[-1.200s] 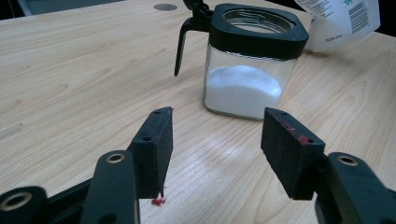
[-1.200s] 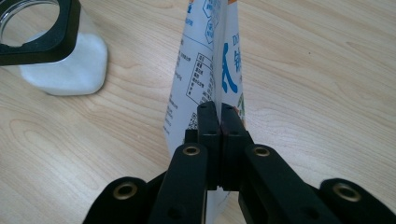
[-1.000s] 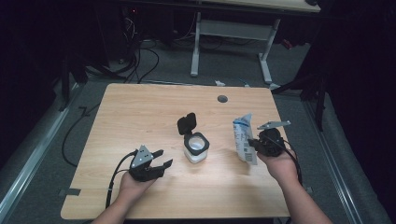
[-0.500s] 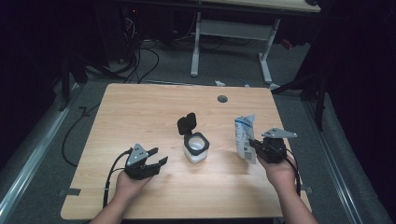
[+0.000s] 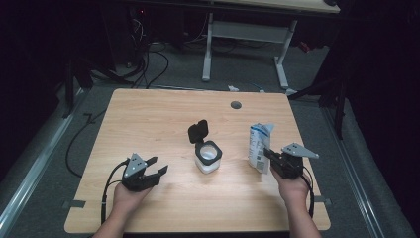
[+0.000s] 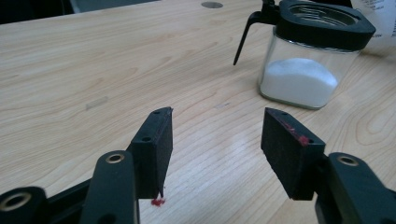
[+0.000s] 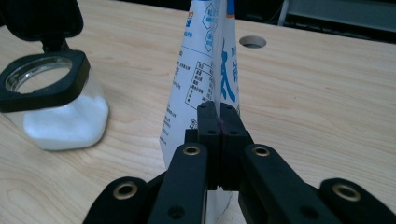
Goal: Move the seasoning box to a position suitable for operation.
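Pinching the edge of the upright bag (image 5: 259, 147), the right gripper (image 5: 271, 157) has its jaws pressed together; the bag stands right of the open jar (image 5: 207, 156). Left gripper (image 5: 159, 165), jaws apart, rests near the table's (image 5: 148, 114) front.

Bag print: the white and blue bag (image 7: 205, 65), standing near the table's right edge, is carrying blue lettering and blocks of small dark print, all too small or too cut off to be read.
Bag front: a large blue mark is showing on one panel, not readable as a letter.
Jar: the glass jar (image 7: 51, 100) is bearing no label.
Readable text: none is showing anywhere.
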Motion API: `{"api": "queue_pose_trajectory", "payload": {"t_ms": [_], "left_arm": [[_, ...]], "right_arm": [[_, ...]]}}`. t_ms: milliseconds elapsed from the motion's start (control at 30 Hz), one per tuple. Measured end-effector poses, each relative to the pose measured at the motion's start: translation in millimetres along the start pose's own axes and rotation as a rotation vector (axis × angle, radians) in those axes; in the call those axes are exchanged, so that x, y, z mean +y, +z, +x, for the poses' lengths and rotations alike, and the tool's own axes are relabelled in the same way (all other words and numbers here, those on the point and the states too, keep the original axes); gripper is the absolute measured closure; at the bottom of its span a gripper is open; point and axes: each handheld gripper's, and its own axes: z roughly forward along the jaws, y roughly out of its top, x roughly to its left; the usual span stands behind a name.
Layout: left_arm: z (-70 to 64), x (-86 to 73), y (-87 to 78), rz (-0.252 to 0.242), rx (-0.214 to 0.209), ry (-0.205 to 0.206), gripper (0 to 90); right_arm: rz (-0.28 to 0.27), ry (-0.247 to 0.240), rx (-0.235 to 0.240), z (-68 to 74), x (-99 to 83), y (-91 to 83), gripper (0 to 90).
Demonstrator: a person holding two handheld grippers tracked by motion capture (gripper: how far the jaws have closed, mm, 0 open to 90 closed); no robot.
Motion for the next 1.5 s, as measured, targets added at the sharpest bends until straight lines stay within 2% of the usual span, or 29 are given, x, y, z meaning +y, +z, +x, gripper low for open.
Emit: {"api": "queue_pose_trajectory", "payload": {"t_ms": [167,467,533,567,633,667,800,1033,1500], "left_arm": [[7.1,-5.3,-10.4,-0.001,0.037,-0.029,43.9],[17.5,-15.0,-22.4,0.013,0.088,-0.061,43.7],[18.8,-15.6,-22.1,0.014,0.086,-0.072,43.7],[18.9,-15.7,-22.1,0.014,0.084,-0.075,43.7],[17.5,-16.0,-22.0,0.018,0.082,-0.069,43.6],[17.3,-16.0,-22.2,0.019,0.086,-0.063,43.6],[16.7,-15.8,-22.0,0.020,0.082,-0.060,43.7],[18.1,-17.4,-21.7,0.028,0.074,-0.051,43.6],[16.4,-20.8,-24.4,0.038,0.073,-0.053,43.4]], "right_arm": [[-0.058,0.013,-0.008,0.4,-4.4,1.2,89.7],[-0.147,0.003,-0.016,-1.4,-12.9,-3.7,89.8],[-0.213,0.049,-0.007,-5.1,-18.7,-8.5,89.8],[-0.214,0.062,0.012,-7.3,-20.3,-8.7,89.8],[-0.205,0.038,-0.006,-7.8,-22.7,-9.6,89.8],[-0.210,0.045,0.001,-8.2,-24.9,-9.9,89.8],[-0.189,0.023,-0.015,-6.6,-28.9,-6.4,89.9],[-0.190,0.028,-0.018,-8.3,-28.6,-3.2,89.8],[-0.202,0.039,-0.072,-28.7,-27.6,4.2,89.7]]}}
